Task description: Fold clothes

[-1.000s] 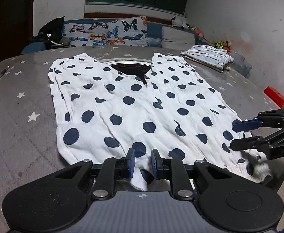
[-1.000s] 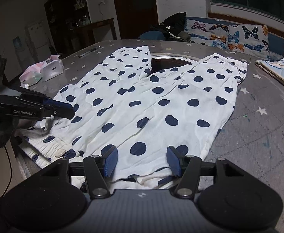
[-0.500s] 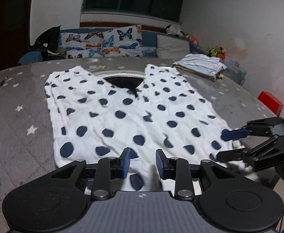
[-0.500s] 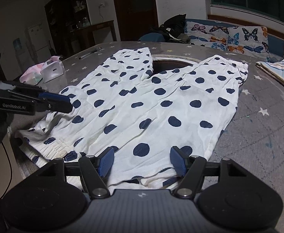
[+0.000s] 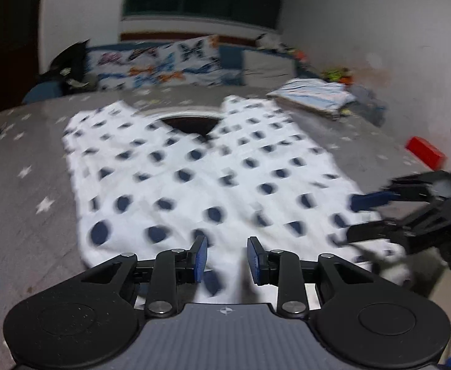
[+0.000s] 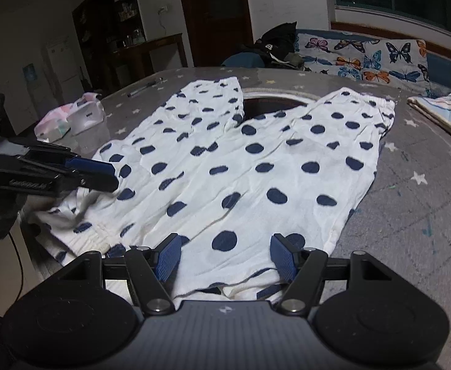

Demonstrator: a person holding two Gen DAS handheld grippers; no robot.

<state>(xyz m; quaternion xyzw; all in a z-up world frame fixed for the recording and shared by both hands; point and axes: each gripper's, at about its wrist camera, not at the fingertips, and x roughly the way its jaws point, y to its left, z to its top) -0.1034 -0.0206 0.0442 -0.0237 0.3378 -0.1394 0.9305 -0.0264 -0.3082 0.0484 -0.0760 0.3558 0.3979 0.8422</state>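
Note:
White trousers with dark blue dots (image 5: 200,169) lie flat on the grey star-print table (image 5: 25,185), waistband toward me, legs pointing away; they also show in the right wrist view (image 6: 256,166). My left gripper (image 5: 224,258) is open and empty, raised just above the waistband's near edge. My right gripper (image 6: 225,254) is open wide and empty over the waistband's other end. Each gripper shows in the other's view, the right one (image 5: 364,215) at the trousers' right corner, the left one (image 6: 102,174) at the left corner. The left wrist view is blurred.
A folded striped garment (image 5: 315,94) lies at the table's far right. A red box (image 5: 424,151) sits near the right edge. A pink-white pouch (image 6: 71,117) and a pen (image 6: 143,88) lie on the left side. A butterfly-print sofa (image 6: 364,58) stands behind.
My left gripper has opened, let go of the waistband and lifted back from it. My right gripper has stayed open and barely moved.

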